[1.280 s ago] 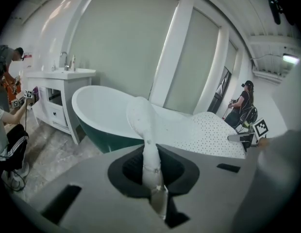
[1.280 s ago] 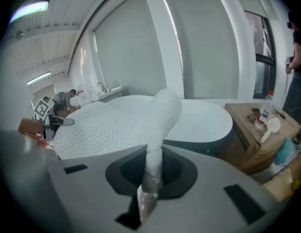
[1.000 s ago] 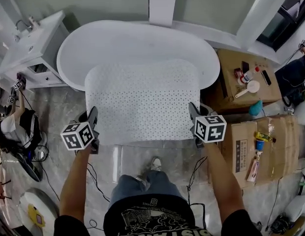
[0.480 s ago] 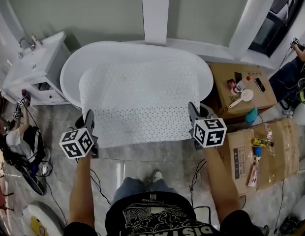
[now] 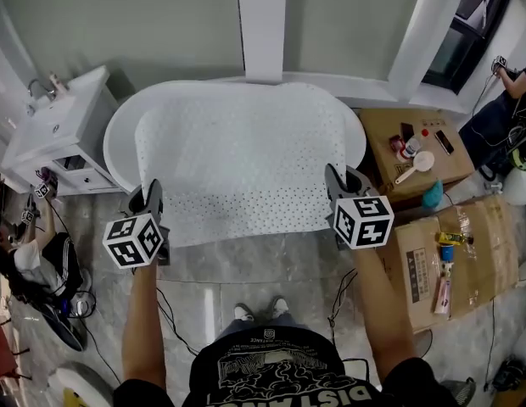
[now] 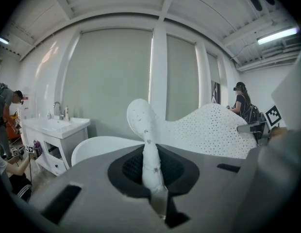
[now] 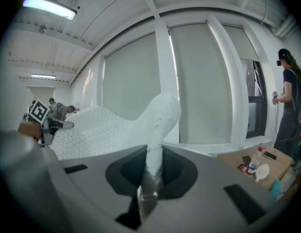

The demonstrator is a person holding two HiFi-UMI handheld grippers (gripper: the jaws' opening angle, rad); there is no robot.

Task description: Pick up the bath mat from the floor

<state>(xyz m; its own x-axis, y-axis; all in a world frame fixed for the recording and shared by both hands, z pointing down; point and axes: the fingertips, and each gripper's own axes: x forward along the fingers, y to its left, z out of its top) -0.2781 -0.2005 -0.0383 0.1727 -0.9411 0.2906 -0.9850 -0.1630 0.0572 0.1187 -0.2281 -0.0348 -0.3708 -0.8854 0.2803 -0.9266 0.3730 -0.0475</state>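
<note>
Head view: bath mat (image 5: 237, 164) was held clear of the floor (image 5: 263, 261), stretched between both grippers in front of the bathtub (image 5: 117, 134) and covering most of it. Left gripper (image 5: 153, 197) was clenched on the mat's near left corner, right gripper (image 5: 335, 183) on its near right corner. Each gripper view showed a white dotted fold pinched tight between the jaws and rising above them.
</note>
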